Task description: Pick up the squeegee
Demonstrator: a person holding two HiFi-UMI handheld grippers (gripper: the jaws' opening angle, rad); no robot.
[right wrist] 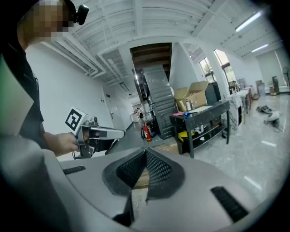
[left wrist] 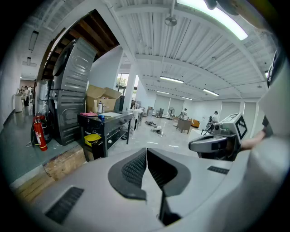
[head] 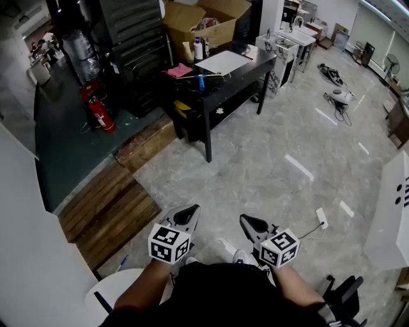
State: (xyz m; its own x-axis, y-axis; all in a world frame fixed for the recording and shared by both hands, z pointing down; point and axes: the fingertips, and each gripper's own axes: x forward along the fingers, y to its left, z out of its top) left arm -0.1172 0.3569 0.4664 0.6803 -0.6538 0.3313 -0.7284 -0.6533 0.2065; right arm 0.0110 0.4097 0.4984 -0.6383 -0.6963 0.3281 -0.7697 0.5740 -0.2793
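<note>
The squeegee (head: 201, 79), with a blue handle, lies on a black table (head: 246, 75) far ahead of me; it also shows small as the squeegee (left wrist: 101, 117) in the left gripper view and the squeegee (right wrist: 187, 114) in the right gripper view. My left gripper (head: 188, 211) and right gripper (head: 246, 220) are held close to my body, side by side, well short of the table. In their own views the left gripper (left wrist: 146, 149) and the right gripper (right wrist: 145, 150) both have their jaws shut with nothing between them.
On the table lie a pink cloth (head: 179, 70), a white sheet (head: 223, 62), bottles (head: 199, 48) and a cardboard box (head: 204, 19). Wooden pallets (head: 112, 207) and a fire extinguisher (head: 100, 114) stand at the left, a white table (head: 390, 217) at the right, a power strip (head: 322, 218) on the floor.
</note>
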